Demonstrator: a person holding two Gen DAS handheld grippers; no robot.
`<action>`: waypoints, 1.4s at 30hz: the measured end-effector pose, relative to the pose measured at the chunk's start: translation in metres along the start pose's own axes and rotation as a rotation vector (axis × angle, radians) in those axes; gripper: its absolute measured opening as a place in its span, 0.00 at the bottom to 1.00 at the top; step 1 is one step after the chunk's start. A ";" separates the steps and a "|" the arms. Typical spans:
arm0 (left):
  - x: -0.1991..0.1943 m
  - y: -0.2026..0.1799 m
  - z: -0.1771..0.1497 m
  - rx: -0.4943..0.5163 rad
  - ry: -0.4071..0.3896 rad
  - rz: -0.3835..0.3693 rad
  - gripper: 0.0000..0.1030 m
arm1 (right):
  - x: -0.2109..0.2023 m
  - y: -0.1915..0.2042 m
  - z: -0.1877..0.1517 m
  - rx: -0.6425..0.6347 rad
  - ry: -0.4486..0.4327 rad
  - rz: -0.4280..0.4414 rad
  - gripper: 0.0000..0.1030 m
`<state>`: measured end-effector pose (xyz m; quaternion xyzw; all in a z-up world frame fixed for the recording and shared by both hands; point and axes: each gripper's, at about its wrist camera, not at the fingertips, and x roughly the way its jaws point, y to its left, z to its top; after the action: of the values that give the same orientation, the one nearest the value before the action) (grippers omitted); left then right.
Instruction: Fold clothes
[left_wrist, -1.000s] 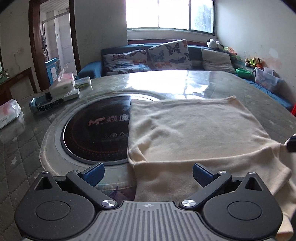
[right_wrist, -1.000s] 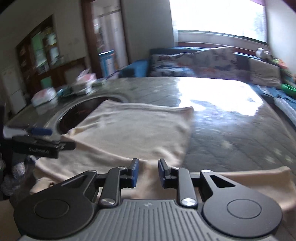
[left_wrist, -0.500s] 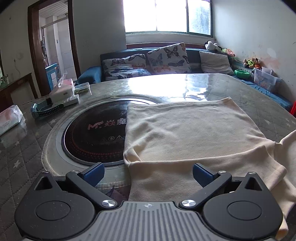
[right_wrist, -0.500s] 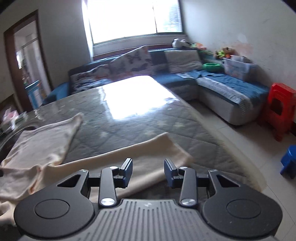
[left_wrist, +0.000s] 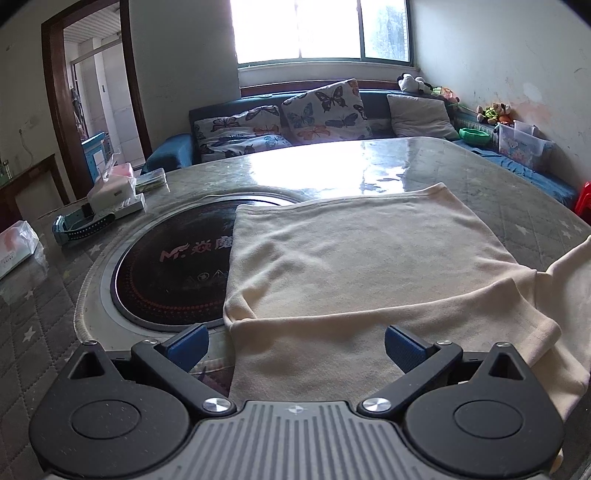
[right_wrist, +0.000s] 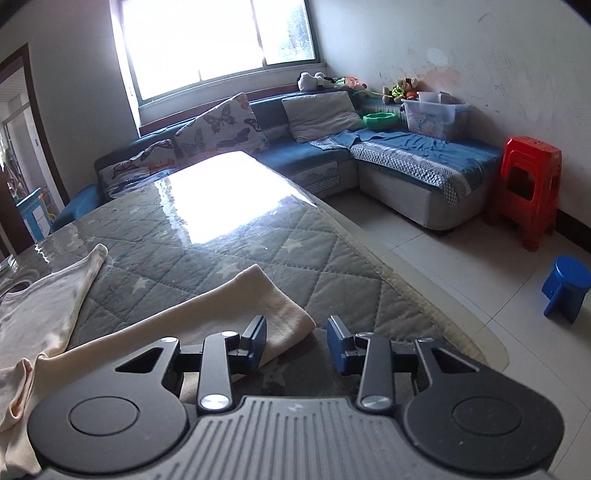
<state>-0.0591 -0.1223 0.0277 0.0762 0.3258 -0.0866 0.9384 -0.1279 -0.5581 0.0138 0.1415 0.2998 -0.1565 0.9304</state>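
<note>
— On the worktop (left_wrist: 517, 177), what did the left view show?
— A cream shirt (left_wrist: 351, 258) spread flat, its left edge over the dark round hob (left_wrist: 166, 273); the left tool (left_wrist: 295, 343) hung wide open over the near folded sleeve, holding nothing.
— And the right view?
— Only it caught the long sleeve's cuff (right_wrist: 280, 306) near the worktop's right edge. The right tool (right_wrist: 297, 341) had just been opening; its left pad overlapped the cuff, the right one stood clear.
</note>
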 end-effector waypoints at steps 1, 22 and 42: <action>0.000 -0.001 0.000 0.003 0.001 0.000 1.00 | 0.002 0.000 -0.001 0.004 0.000 0.000 0.35; 0.001 -0.012 -0.003 0.018 0.017 -0.042 1.00 | -0.056 0.042 0.036 -0.045 -0.105 0.281 0.04; -0.016 0.037 -0.015 -0.084 -0.019 0.003 1.00 | -0.082 0.240 0.051 -0.355 -0.059 0.702 0.04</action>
<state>-0.0728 -0.0819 0.0292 0.0364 0.3202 -0.0721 0.9439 -0.0747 -0.3409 0.1431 0.0677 0.2286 0.2213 0.9456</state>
